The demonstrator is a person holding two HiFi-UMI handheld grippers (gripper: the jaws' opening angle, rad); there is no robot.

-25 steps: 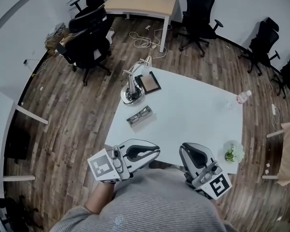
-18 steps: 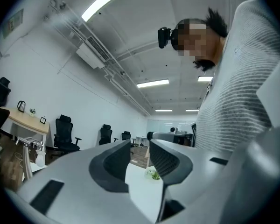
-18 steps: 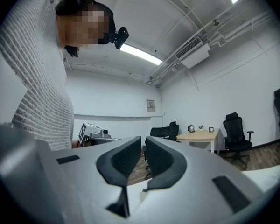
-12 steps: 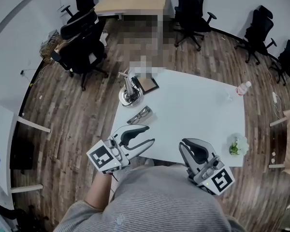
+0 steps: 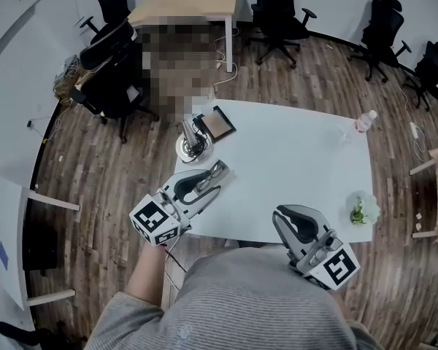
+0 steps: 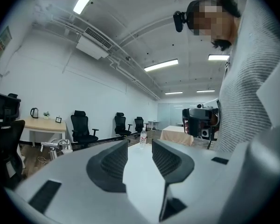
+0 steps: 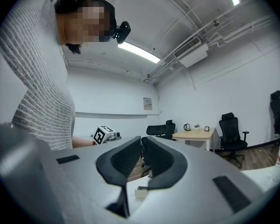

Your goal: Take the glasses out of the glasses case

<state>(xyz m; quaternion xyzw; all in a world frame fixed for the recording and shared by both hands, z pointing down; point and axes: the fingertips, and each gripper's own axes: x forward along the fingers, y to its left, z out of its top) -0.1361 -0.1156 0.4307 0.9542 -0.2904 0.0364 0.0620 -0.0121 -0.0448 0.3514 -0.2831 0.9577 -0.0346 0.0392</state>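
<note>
The grey glasses case (image 5: 223,170) lies near the left edge of the white table (image 5: 292,159), mostly hidden by my left gripper (image 5: 217,179). That gripper reaches over it from the near left with its jaws open. I cannot see the glasses themselves. In the left gripper view the left gripper (image 6: 139,146) shows only bare tabletop between its ribbed pads (image 6: 114,162). My right gripper (image 5: 286,216) hovers at the table's near edge with its jaws shut and nothing in them. The right gripper view shows the right gripper (image 7: 141,143) with its tips touching.
A lamp on a round base (image 5: 188,146) and a dark-framed tray (image 5: 215,124) stand just beyond the case. A water bottle (image 5: 365,121) is at the far right corner, a small plant (image 5: 363,210) at the near right. Office chairs and a wooden desk (image 5: 186,2) stand on the floor behind.
My left gripper has opened its jaws and moved forward from the near table edge until it covers the glasses case. The right gripper has stayed where it was.
</note>
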